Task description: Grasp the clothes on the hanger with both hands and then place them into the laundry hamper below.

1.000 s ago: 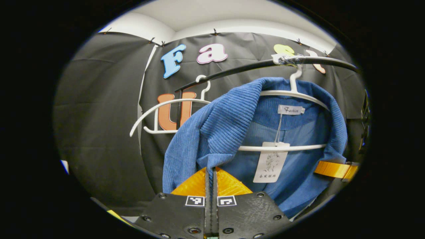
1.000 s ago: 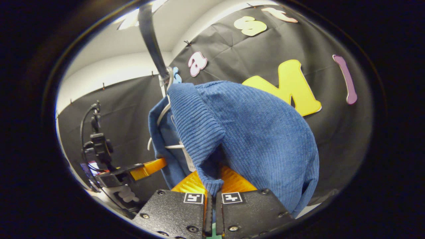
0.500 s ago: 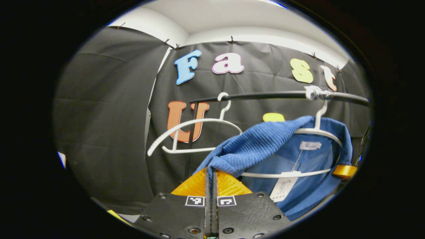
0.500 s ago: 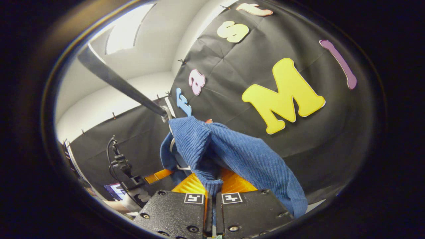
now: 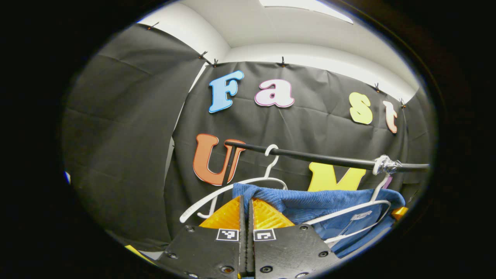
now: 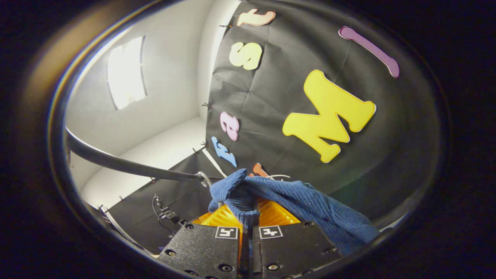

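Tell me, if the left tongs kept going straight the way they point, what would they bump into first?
The left tongs are shut on the blue garment, so that comes along. Straight ahead, the empty white hanger and black rail look nearest, then the black cloth wall. Depth is hard to judge.

My fingers (image 5: 228, 211) show a ridged, plastic-looking face where they pinch the blue garment (image 5: 310, 203), a soft ribbed corduroy-like cloth, matt; the same ribbed weave (image 6: 310, 203) lies across my right side. White hangers (image 5: 248, 182) look like smooth plastic, slightly glossy. The rail (image 5: 310, 157) is a dark, smooth, semi-matt bar. A paper tag (image 5: 362, 217) hangs inside
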`<state>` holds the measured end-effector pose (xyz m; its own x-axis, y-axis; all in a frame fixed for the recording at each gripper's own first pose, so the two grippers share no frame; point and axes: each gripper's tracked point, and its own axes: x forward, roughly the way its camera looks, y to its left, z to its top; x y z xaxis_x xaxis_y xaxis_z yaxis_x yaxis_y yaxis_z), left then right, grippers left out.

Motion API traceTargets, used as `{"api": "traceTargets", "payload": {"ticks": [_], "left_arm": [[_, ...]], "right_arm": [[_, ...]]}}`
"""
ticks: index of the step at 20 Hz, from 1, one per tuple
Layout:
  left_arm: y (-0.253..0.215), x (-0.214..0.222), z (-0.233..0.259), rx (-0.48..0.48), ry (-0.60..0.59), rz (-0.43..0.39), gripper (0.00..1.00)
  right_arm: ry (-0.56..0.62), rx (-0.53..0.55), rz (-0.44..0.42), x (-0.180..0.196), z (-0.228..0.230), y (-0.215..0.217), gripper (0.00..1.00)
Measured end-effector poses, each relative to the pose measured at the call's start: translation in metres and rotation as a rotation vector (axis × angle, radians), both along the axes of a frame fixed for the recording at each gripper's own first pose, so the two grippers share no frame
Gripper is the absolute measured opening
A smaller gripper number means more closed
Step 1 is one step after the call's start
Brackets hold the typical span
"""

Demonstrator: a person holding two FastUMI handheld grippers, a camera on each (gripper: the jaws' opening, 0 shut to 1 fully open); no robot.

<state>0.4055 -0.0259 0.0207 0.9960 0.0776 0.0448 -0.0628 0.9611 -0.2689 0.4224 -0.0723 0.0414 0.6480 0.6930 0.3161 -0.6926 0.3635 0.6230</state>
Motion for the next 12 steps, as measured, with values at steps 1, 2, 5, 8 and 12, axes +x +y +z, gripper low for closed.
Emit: {"api": "traceTargets", "payload": {"ticks": [1,2,5,8,12], "left_arm": [[-0.001,-0.001,0.0,-0.006,0.001,-0.007,0.05],[-0.003,0.0,-0.001,-0.01,0.005,-0.016,0.0],[-0.01,0.003,-0.001,-0.002,0.008,-0.045,0.04],[-0.018,0.012,0.0,0.012,0.013,-0.071,0.0],[-0.035,0.019,0.003,0.053,0.029,-0.145,0.04]], "right_arm": [[-0.012,0.004,0.007,-0.001,0.004,-0.003,0.07],[-0.024,0.027,0.014,-0.003,0.011,-0.008,0.07],[0.0,0.092,-0.015,0.006,0.016,-0.025,0.06],[0.056,0.15,-0.062,0.027,0.016,-0.038,0.07],[0.051,0.106,-0.145,0.051,0.016,-0.06,0.06]]}}
